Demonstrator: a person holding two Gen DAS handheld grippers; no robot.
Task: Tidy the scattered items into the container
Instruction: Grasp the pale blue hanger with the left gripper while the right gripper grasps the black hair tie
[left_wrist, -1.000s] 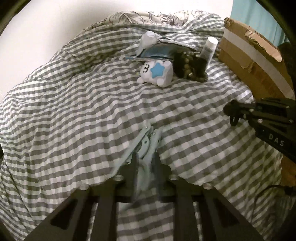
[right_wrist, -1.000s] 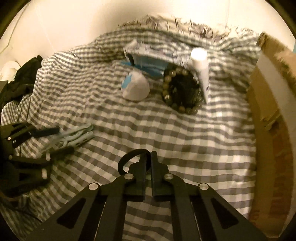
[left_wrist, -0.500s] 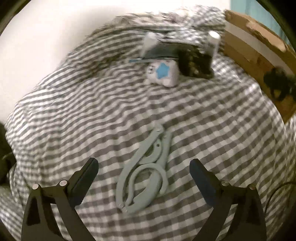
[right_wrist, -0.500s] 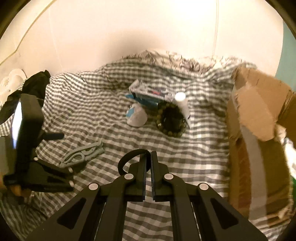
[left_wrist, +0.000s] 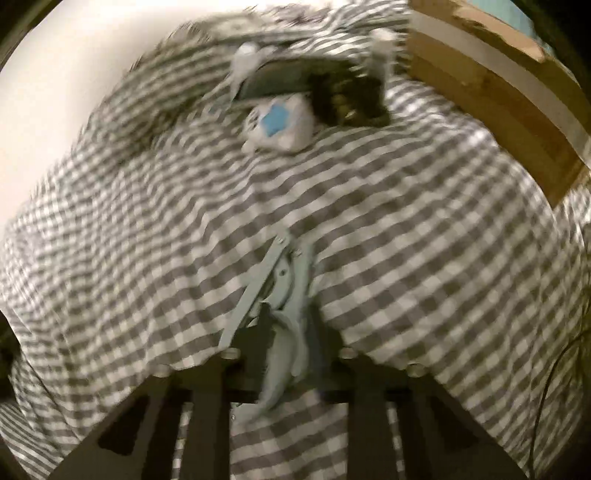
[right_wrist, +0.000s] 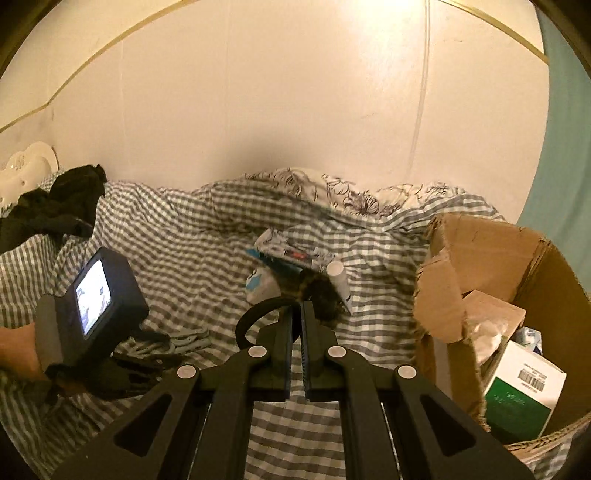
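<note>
Now, line by line, what I have in front of me:

Left tongs (left_wrist: 286, 325): they have just been closing and are clamped on the pale blue folding hanger (left_wrist: 275, 291), which sticks out ahead of the tips and lies on the checked bedcover (left_wrist: 424, 266). This view is smeared with blur.

Right tongs (right_wrist: 297, 325): squeezed nearly together, nipping a thin black ring (right_wrist: 255, 314) that loops out to the left of the tips.

Cardboard box (right_wrist: 491, 258): the container, standing on the bed at my right with its flaps up. Inside I can see a white-and-green carton (right_wrist: 521, 387) and some crumpled paper (right_wrist: 487, 332).

Waiting pile: toward the head of the bed, well ahead of both tongs and just left of the box, are a white toy with a blue star (left_wrist: 280, 123), a dark bead bracelet (left_wrist: 351, 99), a white tube (right_wrist: 338, 277) and a printed packet (right_wrist: 291, 253), all touching or overlapping.

Far left of the bed: a heap of black cloth (right_wrist: 55, 206).

My left hand: its wrist (right_wrist: 18, 350) shows at the edge of the right view, behind the left tool's lit screen (right_wrist: 92, 295).
</note>
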